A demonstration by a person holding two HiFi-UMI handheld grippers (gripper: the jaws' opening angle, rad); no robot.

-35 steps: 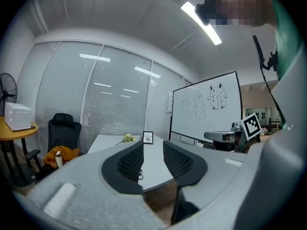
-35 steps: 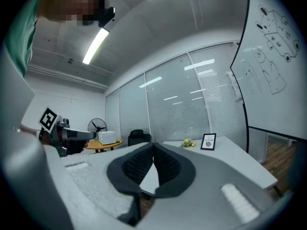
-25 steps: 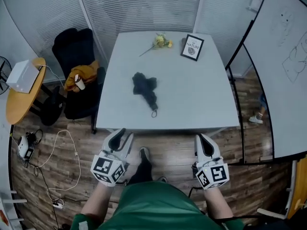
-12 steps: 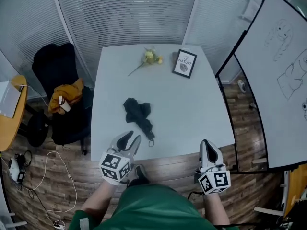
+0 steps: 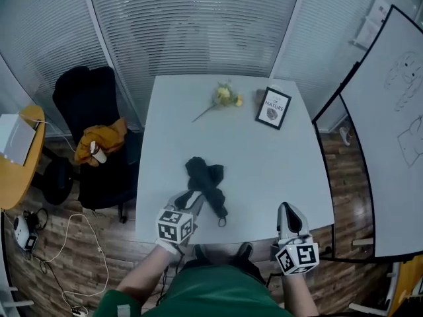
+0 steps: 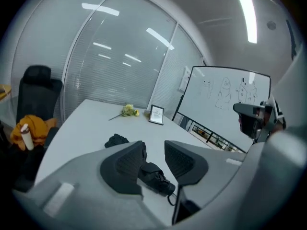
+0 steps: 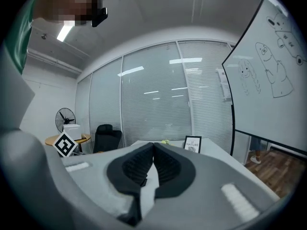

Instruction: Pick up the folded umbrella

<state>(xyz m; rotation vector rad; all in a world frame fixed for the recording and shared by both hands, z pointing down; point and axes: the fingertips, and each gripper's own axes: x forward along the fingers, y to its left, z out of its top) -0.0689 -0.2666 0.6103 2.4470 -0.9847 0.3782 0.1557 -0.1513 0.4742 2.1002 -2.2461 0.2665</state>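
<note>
The folded black umbrella [image 5: 205, 180] lies on the white table [image 5: 264, 157], near the front edge, with its wrist strap [image 5: 221, 221] toward me. My left gripper [image 5: 192, 199] reaches over the table's front edge, its tips at the umbrella's near left side. In the left gripper view its jaws [image 6: 154, 150] are opening, a narrow gap apart. The umbrella [image 6: 156, 175] shows through that gap, just beyond the pads and not pressed. My right gripper [image 5: 289, 211] hovers at the table's front right edge, apart from the umbrella. Its jaws [image 7: 153, 147] are shut with nothing between them.
A yellow flower [image 5: 225, 98] and a framed picture [image 5: 273, 107] lie at the table's far end. A black office chair with an orange garment [image 5: 99, 144] stands to the left, next to a round wooden table [image 5: 16, 160]. A whiteboard [image 5: 390, 144] stands on the right.
Both grippers have come forward from over the floor to the table's front edge. The left one has reached the umbrella's near end, and its jaws have parted slightly.
</note>
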